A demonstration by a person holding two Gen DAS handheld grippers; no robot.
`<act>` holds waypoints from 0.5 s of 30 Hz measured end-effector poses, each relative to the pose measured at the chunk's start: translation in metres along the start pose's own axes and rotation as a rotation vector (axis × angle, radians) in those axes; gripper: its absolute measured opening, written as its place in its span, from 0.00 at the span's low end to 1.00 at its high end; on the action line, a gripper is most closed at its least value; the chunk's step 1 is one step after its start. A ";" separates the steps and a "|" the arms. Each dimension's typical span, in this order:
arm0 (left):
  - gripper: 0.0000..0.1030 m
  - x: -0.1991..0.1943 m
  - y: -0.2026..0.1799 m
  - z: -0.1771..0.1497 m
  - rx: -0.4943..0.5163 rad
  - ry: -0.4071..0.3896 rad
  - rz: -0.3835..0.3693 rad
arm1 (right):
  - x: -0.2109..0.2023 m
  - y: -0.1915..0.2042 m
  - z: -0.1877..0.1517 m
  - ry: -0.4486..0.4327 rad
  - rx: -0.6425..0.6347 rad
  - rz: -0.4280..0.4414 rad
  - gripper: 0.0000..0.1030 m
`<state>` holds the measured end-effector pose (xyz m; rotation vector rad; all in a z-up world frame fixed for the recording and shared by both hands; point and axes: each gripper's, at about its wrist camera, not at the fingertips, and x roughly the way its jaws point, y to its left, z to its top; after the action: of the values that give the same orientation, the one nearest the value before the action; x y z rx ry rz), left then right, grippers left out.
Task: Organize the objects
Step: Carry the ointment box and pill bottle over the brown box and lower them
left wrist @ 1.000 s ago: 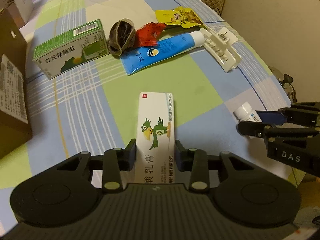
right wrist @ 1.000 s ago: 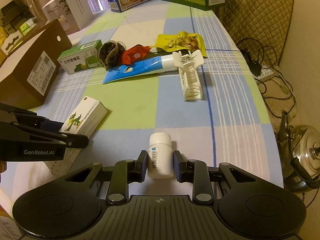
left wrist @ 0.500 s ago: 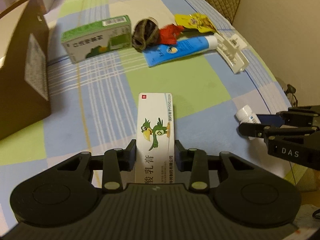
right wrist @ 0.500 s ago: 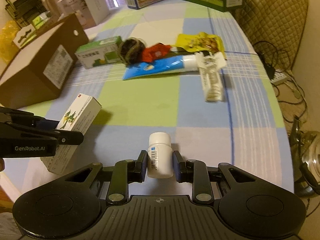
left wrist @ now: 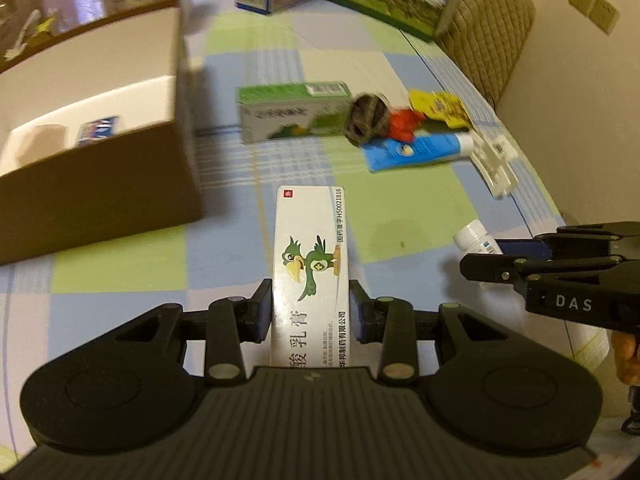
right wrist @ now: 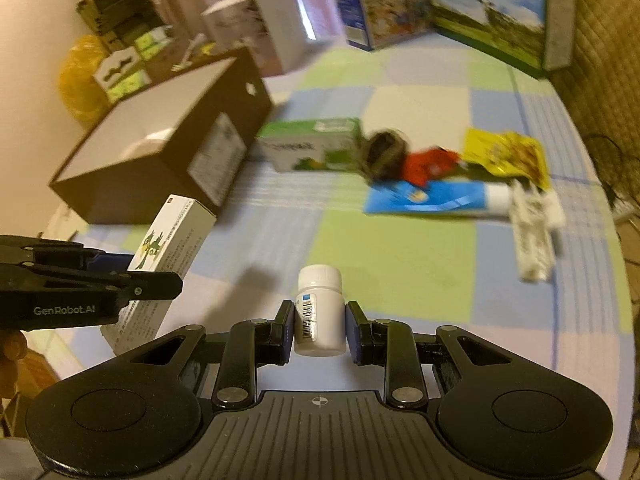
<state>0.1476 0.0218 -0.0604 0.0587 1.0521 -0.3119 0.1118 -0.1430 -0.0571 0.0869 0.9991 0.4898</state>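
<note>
Two grippers are loaded, both raised above the checked tablecloth (left wrist: 404, 216). Left to right in the left wrist view: an open brown cardboard box (left wrist: 96, 184) at 10 o'clock, with a small blue packet (left wrist: 98, 130) lying inside it. Left gripper (left wrist: 310, 312) at 6 o'clock is clamped on a white ointment carton (left wrist: 310, 264) printed with a green bird; the carton's far end points toward 12. Past it at 12 to 1 o'clock lies a cluster on the cloth: green carton (left wrist: 292, 110), dark mesh ball (left wrist: 366, 120) touching it, red wrapper (left wrist: 404, 122), yellow snack pouch (left wrist: 440, 106), blue tube (left wrist: 416, 150), white hair claw (left wrist: 494, 162) at the tube's cap end. At 3 o'clock, right gripper (right wrist: 319, 328) pinches a white pill bottle (right wrist: 320, 312) by its body, cap pointing away. In the right wrist view the ointment carton sits at 9 o'clock, near the brown box's corner.
</note>
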 end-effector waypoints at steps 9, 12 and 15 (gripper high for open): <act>0.32 -0.051 0.049 -0.004 -0.108 -0.104 0.058 | 0.009 0.052 0.030 -0.027 -0.080 0.103 0.23; 0.32 -0.065 0.068 -0.003 -0.141 -0.140 0.081 | 0.017 0.068 0.040 -0.029 -0.103 0.137 0.23; 0.32 -0.079 0.086 -0.001 -0.165 -0.170 0.108 | 0.026 0.086 0.052 -0.030 -0.117 0.171 0.23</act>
<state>0.1347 0.1220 -0.0021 -0.0586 0.8989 -0.1286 0.1352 -0.0474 -0.0242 0.0753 0.9357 0.7006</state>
